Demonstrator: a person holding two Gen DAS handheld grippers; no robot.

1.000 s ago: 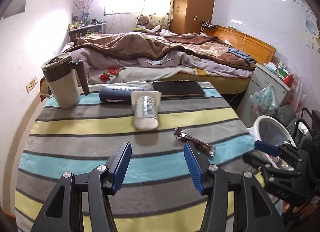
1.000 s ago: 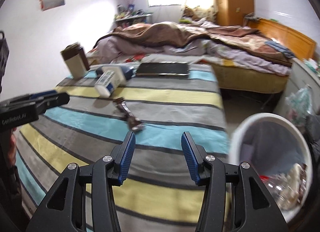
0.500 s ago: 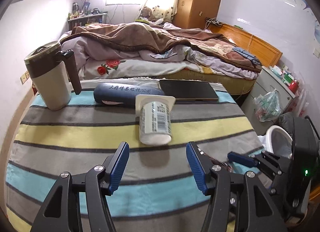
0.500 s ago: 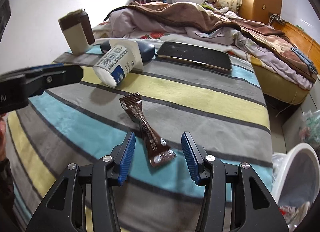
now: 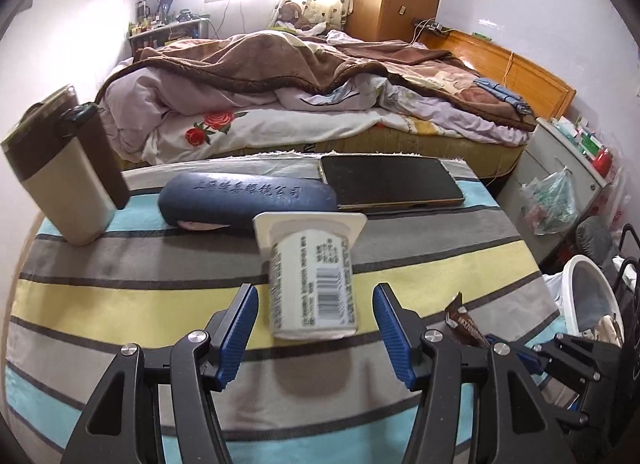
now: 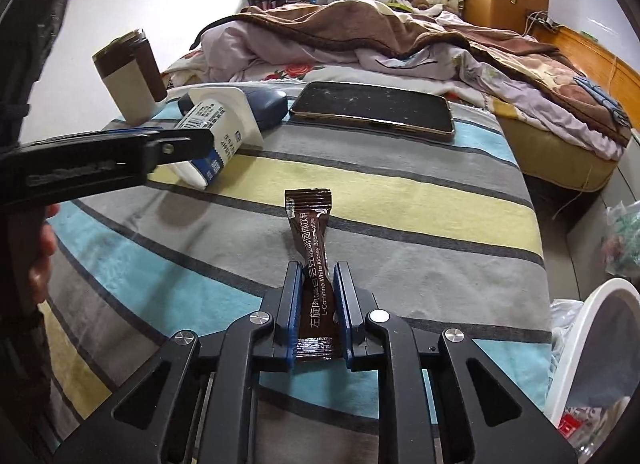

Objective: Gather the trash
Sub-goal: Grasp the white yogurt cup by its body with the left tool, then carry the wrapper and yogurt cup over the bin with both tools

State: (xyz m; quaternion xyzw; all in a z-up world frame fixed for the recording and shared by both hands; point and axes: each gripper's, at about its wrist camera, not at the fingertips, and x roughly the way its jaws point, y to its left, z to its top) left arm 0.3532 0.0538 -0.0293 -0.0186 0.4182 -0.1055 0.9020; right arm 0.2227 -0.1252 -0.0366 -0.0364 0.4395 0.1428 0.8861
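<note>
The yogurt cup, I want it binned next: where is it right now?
In the left wrist view the yogurt cup lies on its side on the striped cloth, between the open left tool's fingers, just in front of the blue glasses case.

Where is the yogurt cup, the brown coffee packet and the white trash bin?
yogurt cup [image 5: 312, 288], left wrist view, on its barcode label.
brown coffee packet [image 6: 310, 232], right wrist view, on the printed part above the gripper's pads.
white trash bin [image 5: 590, 296], left wrist view, on its inner wall.
</note>
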